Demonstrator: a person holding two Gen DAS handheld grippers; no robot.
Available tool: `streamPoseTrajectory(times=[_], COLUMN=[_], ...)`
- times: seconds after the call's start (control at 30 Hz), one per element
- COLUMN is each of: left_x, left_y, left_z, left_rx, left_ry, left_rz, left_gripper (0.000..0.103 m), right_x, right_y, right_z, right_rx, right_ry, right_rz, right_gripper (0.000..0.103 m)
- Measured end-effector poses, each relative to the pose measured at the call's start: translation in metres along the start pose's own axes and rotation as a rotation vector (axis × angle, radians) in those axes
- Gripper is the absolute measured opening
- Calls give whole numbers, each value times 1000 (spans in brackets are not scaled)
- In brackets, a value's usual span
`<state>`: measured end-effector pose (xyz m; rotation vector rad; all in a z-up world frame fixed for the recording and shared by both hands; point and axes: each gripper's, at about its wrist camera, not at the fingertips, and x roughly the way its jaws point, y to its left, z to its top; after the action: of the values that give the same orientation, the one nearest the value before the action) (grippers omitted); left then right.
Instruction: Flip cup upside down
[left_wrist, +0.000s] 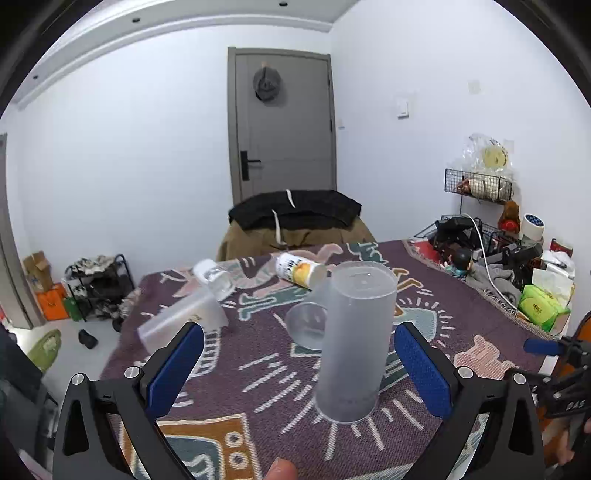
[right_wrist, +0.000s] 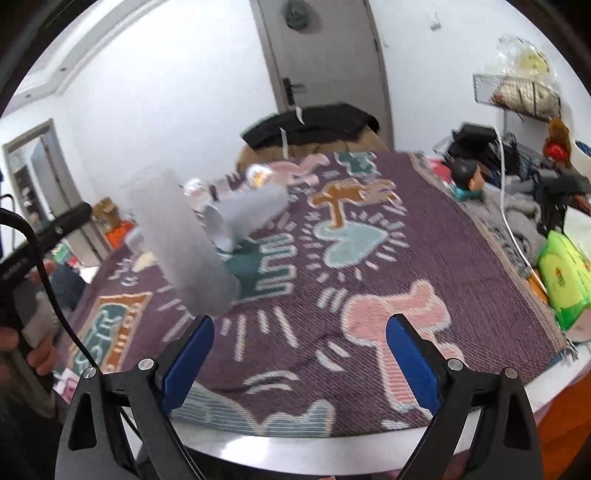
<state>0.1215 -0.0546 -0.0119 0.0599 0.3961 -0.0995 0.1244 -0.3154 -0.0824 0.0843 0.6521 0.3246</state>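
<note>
A tall frosted plastic cup (left_wrist: 356, 343) stands upside down, mouth on the patterned cloth (left_wrist: 280, 373), closed base up. My left gripper (left_wrist: 299, 369) is open, its blue pads on either side of the cup and clear of it. The same cup (right_wrist: 181, 240) shows blurred at the left of the right wrist view. My right gripper (right_wrist: 299, 362) is open and empty over the cloth (right_wrist: 369, 258) near the table's front edge, to the right of the cup.
Another frosted cup (left_wrist: 184, 317) lies on its side at the left, a third (left_wrist: 310, 321) lies behind the standing one. A clear bottle (left_wrist: 216, 278) and a yellow-labelled bottle (left_wrist: 299, 271) lie further back. Clutter and a green packet (left_wrist: 541, 304) line the right edge.
</note>
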Motion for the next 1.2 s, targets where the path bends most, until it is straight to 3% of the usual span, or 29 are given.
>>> streamPoseTrajectory(times=[0.23,0.87,1.2], left_x=[-35,-95,-102], left_y=[14,50,62], left_z=[-16,-61,-59], left_rx=[-3,-84,-102], left_ry=[-41,-69,-77], left_rz=[40,104,123], left_gripper=[103,103,103], right_x=[-18,-40,-44], right_y=[17,41,52], right_z=[-1,-13,-14], right_rx=[-64,-131,-151], right_ry=[-88,-105,-108], right_rz=[25,76,105], right_gripper=[95,95,95])
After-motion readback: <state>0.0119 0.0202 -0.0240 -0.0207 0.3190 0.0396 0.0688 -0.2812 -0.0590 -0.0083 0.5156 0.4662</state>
